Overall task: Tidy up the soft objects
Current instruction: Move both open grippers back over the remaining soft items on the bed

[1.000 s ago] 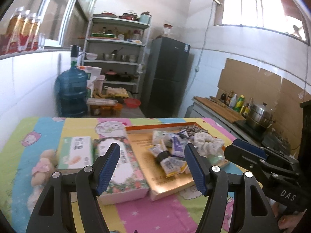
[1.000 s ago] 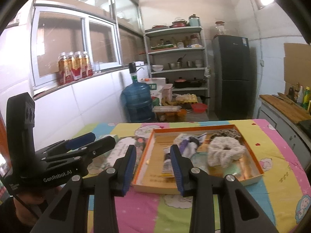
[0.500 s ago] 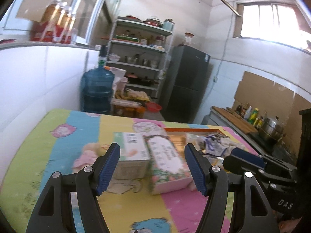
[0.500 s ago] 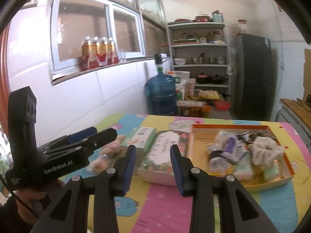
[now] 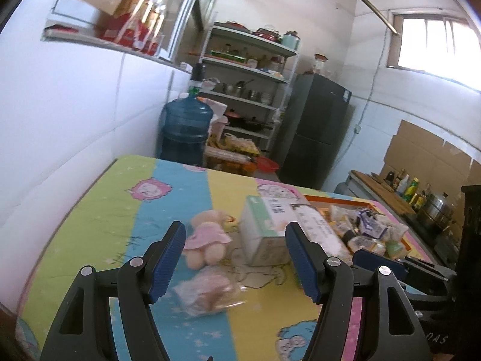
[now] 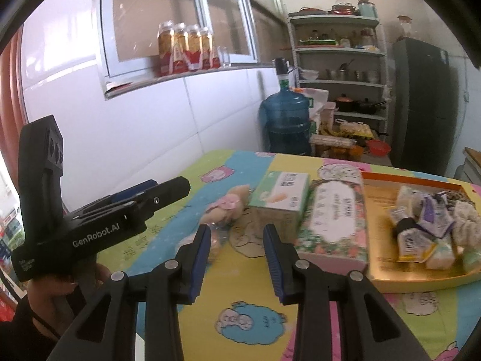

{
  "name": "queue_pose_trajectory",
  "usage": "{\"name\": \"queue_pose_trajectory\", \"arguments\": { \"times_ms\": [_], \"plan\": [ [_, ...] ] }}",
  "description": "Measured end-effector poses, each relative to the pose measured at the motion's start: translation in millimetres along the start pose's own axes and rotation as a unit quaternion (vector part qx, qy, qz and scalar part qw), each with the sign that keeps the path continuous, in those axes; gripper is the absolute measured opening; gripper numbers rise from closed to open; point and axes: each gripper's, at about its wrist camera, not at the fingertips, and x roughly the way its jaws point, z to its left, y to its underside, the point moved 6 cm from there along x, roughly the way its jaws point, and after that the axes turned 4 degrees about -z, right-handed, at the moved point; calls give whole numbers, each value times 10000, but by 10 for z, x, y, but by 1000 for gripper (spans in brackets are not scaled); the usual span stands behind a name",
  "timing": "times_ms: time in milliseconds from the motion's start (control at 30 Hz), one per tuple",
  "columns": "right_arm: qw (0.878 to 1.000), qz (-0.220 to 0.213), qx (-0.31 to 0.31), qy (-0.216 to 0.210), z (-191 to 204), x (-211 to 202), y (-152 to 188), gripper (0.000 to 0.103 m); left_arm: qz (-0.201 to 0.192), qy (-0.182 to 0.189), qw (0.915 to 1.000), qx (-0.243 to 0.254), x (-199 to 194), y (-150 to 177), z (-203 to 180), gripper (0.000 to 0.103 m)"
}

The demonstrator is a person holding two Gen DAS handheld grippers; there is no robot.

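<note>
closest to me, my left gripper (image 5: 233,258) has its jaws spread wide with nothing between the pads, and my right gripper (image 6: 236,251) is parted more narrowly and also grasps nothing. a second ago both cameras were centred on the orange tray (image 6: 421,282); since then both have swung over to the left side of the table (image 5: 99,225), so the tray now sits off to the right in each view. that puts a clear-wrapped soft packet (image 5: 207,293) right below the left jaws, lying flat on the cartoon cloth, with the small plush doll in a pink dress (image 5: 207,240) just beyond it. these two loose soft things are, i judge, what's left to collect. just right of the doll stand the green tissue box (image 5: 264,231) and the floral tissue pack (image 6: 333,219), side by side and touching. further right, the tray already holds a heap of small packets and a white scrunchie (image 6: 464,221). beyond the table edge stand the blue water jug (image 5: 185,129) and the shelves.
</note>
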Motion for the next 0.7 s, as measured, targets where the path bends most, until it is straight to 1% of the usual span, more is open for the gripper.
{"name": "queue_pose_trajectory", "arguments": {
  "times_ms": [233,367,433,500,533,567,633,700],
  "plan": [
    [9997,214,38,-145,179,230,55,37,29,-136,9997,-181,-9,8,340,71],
    [9993,316,7,-196,257,332,86,49,21,-182,9995,-243,-15,9,485,70],
    [9990,397,-6,-224,306,403,111,50,22,-196,9994,-282,-5,6,554,70],
    [9985,477,-3,-259,341,462,134,57,23,-206,9993,-316,1,9,611,70],
    [9981,540,0,-283,366,512,153,64,22,-211,9992,-330,3,8,634,70],
    [9979,579,-1,-301,381,546,163,68,22,-216,9992,-342,4,6,654,70],
    [9971,683,6,-332,409,628,190,72,19,-231,9990,-379,5,9,713,70],
    [9963,768,21,-372,428,709,219,73,23,-250,9988,-421,8,20,756,71]
  ]
}}
